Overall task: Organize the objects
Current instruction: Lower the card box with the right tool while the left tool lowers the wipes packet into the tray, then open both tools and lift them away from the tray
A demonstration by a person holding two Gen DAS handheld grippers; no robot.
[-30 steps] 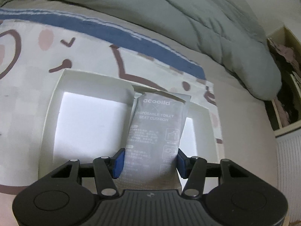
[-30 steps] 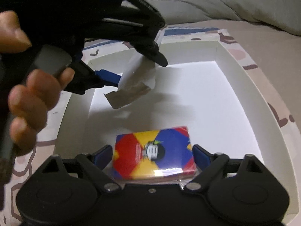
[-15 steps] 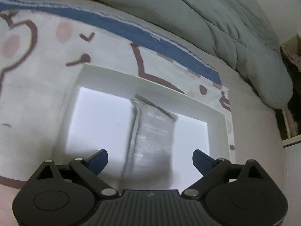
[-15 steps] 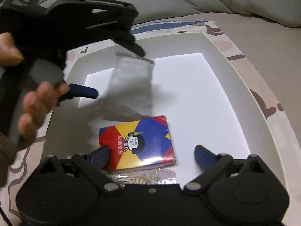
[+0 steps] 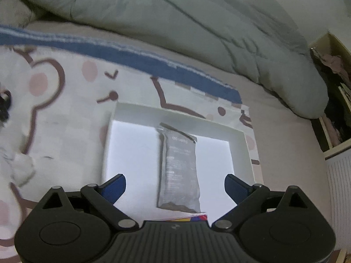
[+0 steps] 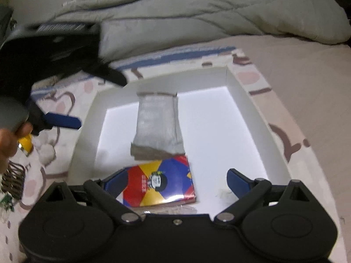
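Left wrist view. To the left of our left tool (image 5: 175, 185) lies the blanket (image 5: 54, 118) with its bear print, spread over the bed. The tool's blue fingers (image 5: 115, 186) stand wide apart with nothing pressed between them. Ahead of the tool, and between its fingers as seen from here, the grey pouch (image 5: 179, 171) lies flat on the floor of the white box (image 5: 175, 111), untouched by either finger. Just in front of the tool body, a coloured corner of the card pack (image 5: 193, 218) shows below the pouch. Beyond the box lies the grey duvet (image 5: 175, 22); to the far right stands a shelf (image 5: 333, 109).

Right wrist view. Far left of our right tool (image 6: 176, 179), a hand (image 6: 8, 140) carries the left tool (image 6: 87, 100), blurred, above and beside the box's left wall, apart from the pouch. Near that hand a small yellow object (image 6: 25, 144) rests on the blanket (image 6: 54, 109); we cannot tell what it is. Ahead of the right tool the pouch (image 6: 156, 127) lies in the box (image 6: 245, 100), its near end touching or overlapping the card pack (image 6: 160, 182). The pack sits between the right tool's fingers (image 6: 238, 179); the right one is clearly off it, and the tool stands spread wide, gripping nothing.
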